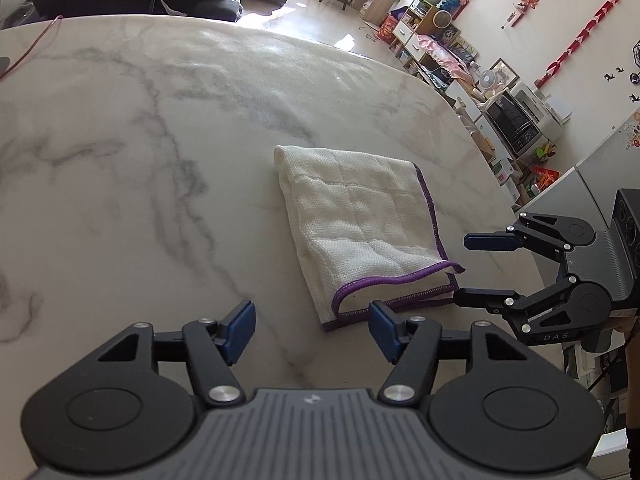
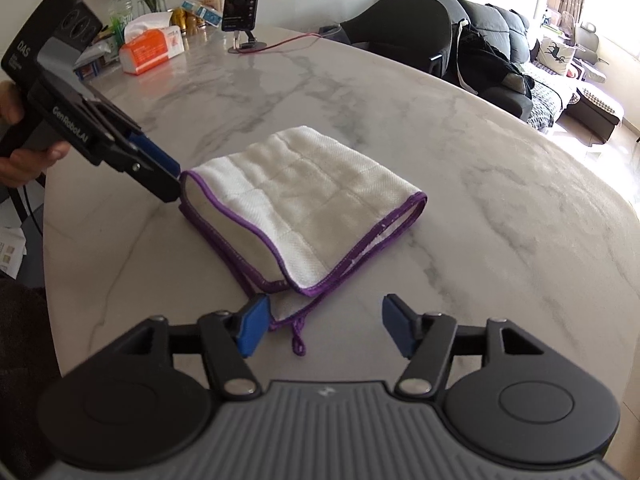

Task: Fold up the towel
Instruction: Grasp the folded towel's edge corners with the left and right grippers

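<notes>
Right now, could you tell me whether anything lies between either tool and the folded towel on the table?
Nothing visible does. The towel lies alone on the marble table; the left tool and right tool both stand open right at its purple-hemmed edge, with only bare tabletop around.

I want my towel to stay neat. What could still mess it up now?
The towel lies folded on the marble table, and both grippers are open. The right gripper has one finger beside the purple loop, so pulling back might snag it. The left gripper sits close to a corner and could drag the top layer open.
</notes>
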Available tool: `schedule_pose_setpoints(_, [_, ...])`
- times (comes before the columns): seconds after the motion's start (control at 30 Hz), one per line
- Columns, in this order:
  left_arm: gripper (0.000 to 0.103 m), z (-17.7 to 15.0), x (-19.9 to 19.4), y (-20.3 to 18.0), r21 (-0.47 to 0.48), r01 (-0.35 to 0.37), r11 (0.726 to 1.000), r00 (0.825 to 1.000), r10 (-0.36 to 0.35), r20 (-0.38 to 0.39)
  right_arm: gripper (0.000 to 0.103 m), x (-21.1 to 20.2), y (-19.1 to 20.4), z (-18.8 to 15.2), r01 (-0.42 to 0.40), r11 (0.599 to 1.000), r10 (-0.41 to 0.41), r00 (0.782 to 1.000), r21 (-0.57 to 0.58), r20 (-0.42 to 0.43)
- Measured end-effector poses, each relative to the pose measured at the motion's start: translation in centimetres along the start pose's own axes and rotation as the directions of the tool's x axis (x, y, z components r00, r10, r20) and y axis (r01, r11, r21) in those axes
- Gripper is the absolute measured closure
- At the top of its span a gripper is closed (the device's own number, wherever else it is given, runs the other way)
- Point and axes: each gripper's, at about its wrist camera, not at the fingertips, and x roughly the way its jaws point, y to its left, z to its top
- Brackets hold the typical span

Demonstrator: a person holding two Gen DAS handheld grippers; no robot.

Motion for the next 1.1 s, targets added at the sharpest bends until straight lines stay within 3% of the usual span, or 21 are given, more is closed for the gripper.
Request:
schedule_pose_setpoints(0.03, [0.040,0.0,-0.2,0.0,0.011,0.000,1.000,1.000,0.000,-0.001,0.019,-0.3,0.2,0.1,-0.002,1.000,0.002,1.000,-0.008,0.003])
schedule_pose_setpoints(0.13, [0.040,0.2,-1.2,-0.3,0.048,-0.002,0.999,1.000,0.002,0.013,0.016,-1.3,0.6,0.5,-0.010,1.000,0.010,1.000,-0.017,0.029])
schedule_pose_setpoints(0.27, [0.040,1.1,-2.7,-0.8,0.091,-0.014,0.996,0.997,0.008,0.075,0.026,-2.2,0.0,1.5,-0.030,0.996,0.024,0.998,0.086,0.063])
schedule_pose_setpoints(0.37, [0.044,2.1,-3.1,-1.6,0.129,-0.020,0.991,0.995,0.007,0.099,0.043,-1.5,-0.5,2.1,0.001,0.980,-0.001,1.000,0.201,-0.003])
schedule_pose_setpoints(0.43, [0.057,2.8,-2.8,-2.4,0.165,-0.023,0.986,0.995,0.006,0.102,0.074,-1.0,-1.1,2.0,-0.014,0.960,0.025,0.999,0.279,-0.036])
schedule_pose_setpoints(0.5, [0.062,3.3,-2.3,-3.0,0.196,-0.028,0.980,0.995,0.009,0.096,0.082,-0.6,-1.3,1.8,-0.025,0.945,0.042,0.998,0.325,-0.045])
schedule_pose_setpoints(0.7, [0.066,4.1,0.3,-3.7,0.235,-0.044,0.971,0.998,0.031,0.059,0.080,-0.4,-0.6,1.0,-0.023,0.936,0.047,0.997,0.351,-0.062])
schedule_pose_setpoints(1.1, [0.066,3.7,3.0,-3.2,0.265,-0.043,0.963,0.999,0.047,-0.006,0.078,0.6,-1.5,0.1,-0.134,0.823,0.172,0.985,0.551,-0.018])
